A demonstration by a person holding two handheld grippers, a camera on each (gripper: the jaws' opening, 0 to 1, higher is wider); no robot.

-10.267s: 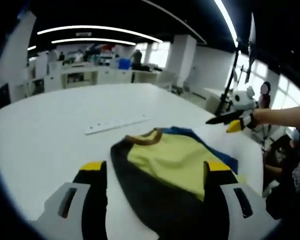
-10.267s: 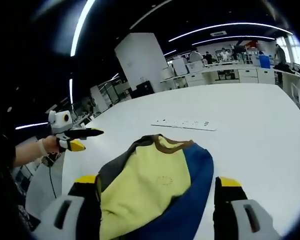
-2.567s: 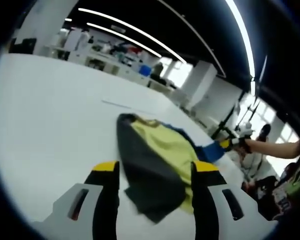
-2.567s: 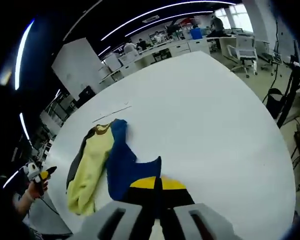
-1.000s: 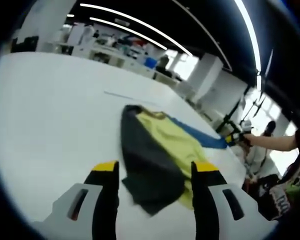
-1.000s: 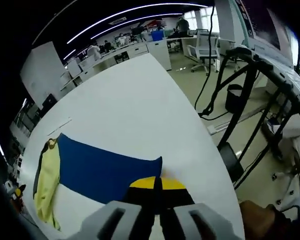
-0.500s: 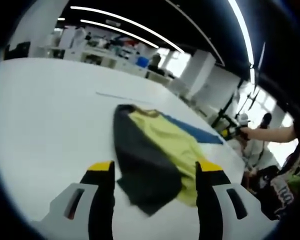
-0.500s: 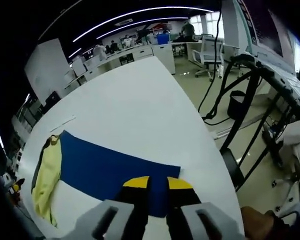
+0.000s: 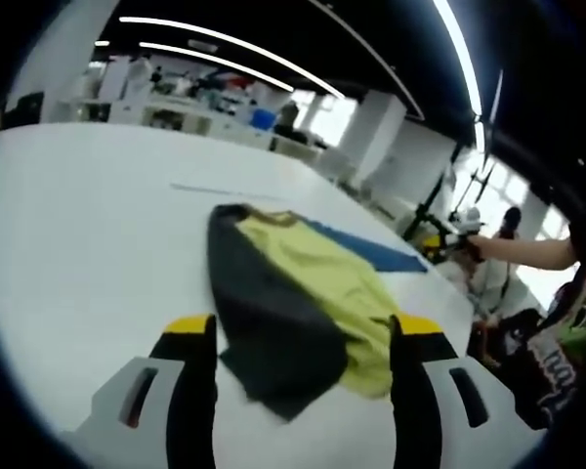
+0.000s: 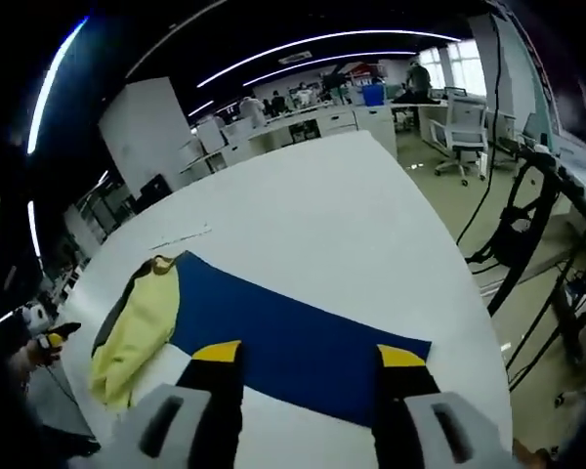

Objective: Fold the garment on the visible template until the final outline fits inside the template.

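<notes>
Blue sleeve point(image 10: 293, 342) flat on table point(image 10: 342, 215) | right gripper point(image 10: 308, 366) fingers now apart, released it | left gripper point(image 9: 303, 337) fingers still apart

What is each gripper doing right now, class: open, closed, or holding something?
Left gripper: jaws open, holding nothing, above the garment's dark side.
Right gripper: jaws open, holding nothing, over the blue sleeve.

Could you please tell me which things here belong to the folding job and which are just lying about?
Part of the job:
garment, its blue part spread flat
left gripper, open
right gripper, open
white table

Just lying about:
office chair
desks in the background
black stand beside the table
</notes>
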